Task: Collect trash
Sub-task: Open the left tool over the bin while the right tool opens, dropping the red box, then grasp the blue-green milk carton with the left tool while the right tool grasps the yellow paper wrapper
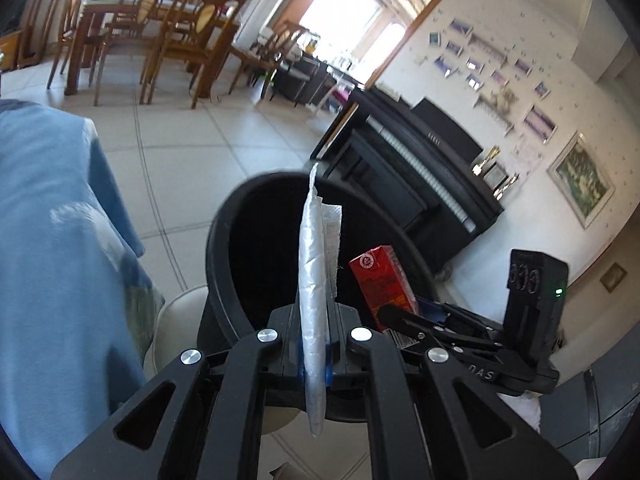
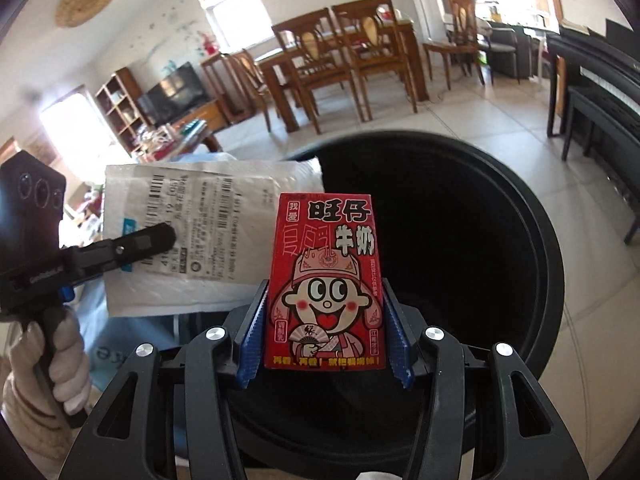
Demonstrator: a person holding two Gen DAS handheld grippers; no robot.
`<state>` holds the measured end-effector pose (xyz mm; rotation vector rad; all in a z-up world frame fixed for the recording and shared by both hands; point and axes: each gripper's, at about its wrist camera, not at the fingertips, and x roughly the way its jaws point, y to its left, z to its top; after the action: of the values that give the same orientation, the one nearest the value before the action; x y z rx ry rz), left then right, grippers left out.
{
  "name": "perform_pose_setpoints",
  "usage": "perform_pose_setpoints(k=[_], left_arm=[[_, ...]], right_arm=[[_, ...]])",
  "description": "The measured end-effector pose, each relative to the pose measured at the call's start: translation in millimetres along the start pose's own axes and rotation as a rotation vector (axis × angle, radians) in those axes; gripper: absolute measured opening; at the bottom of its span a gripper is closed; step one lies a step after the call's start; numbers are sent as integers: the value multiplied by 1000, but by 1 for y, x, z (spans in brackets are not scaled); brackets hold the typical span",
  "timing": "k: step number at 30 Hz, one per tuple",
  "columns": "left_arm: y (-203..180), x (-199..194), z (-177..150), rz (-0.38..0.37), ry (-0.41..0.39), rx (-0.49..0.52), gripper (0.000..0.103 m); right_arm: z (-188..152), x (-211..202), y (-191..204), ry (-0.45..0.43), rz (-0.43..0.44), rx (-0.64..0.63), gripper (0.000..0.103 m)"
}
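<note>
Disposal step: left hand-held gripper [image 1: 316,354] clamps flat white plastic mailer [image 2: 192,236]; right hand-held gripper [image 2: 324,332] clamps red milk carton [image 2: 326,280]; round black bin [image 2: 536,248] ahead; release required next.

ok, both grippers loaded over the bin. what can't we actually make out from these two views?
- Bin contents: interior pure black in both views.
- White mailer: edge-on in the left wrist view; label print too small, partly behind the left gripper.
- Milk carton: back hidden; in the left wrist view its lower part sits behind the right gripper.
- Bin base: cut off by gripper bodies.
</note>
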<state>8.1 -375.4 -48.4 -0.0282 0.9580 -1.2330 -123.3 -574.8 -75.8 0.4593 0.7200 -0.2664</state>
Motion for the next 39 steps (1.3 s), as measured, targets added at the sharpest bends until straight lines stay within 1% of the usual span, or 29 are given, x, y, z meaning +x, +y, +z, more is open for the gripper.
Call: perform_pose_setpoints(k=[3, 5, 6, 7, 8, 9, 11, 12, 17, 20, 23, 29, 34, 39], left_arm=[[-6, 11, 0, 14, 27, 9, 10], [-6, 11, 0, 15, 43, 17, 11], [-8, 12, -1, 18, 50, 24, 14], [-8, 11, -1, 27, 55, 31, 19], [-8, 8, -1, 40, 53, 37, 37], [-11, 7, 0, 51, 41, 40, 62], [-15, 1, -1, 61, 1, 45, 82], [-16, -7, -1, 59, -24, 57, 82], [-16, -23, -6, 58, -47, 72, 82], [-13, -39, -9, 68, -65, 71, 83], [0, -60, -18, 100, -90, 58, 85], [32, -112, -34, 183, -138, 19, 85], [64, -164, -52, 289, -191, -8, 88], [99, -210, -64, 402, -202, 3, 88]], right_arm=[[-7, 4, -4, 12, -11, 7, 52], [-13, -1, 5, 9, -21, 2, 65], [-14, -3, 8, 0, -27, -3, 71], [-15, -5, 12, -7, -33, -6, 74], [-16, -6, 15, -11, -37, -10, 74], [-20, -11, 19, -16, -42, -12, 74], [-21, -14, 23, -25, -49, -14, 74], [-23, -20, 27, -27, -51, -14, 74], [-19, -20, 41, -37, -49, -28, 74], [-12, -18, 61, -44, -33, -54, 74], [-5, -14, 87, -46, -9, -90, 74], [5, 4, 150, -29, 76, -175, 74], [8, 26, 209, 7, 146, -255, 74], [9, 49, 263, 41, 211, -322, 74]])
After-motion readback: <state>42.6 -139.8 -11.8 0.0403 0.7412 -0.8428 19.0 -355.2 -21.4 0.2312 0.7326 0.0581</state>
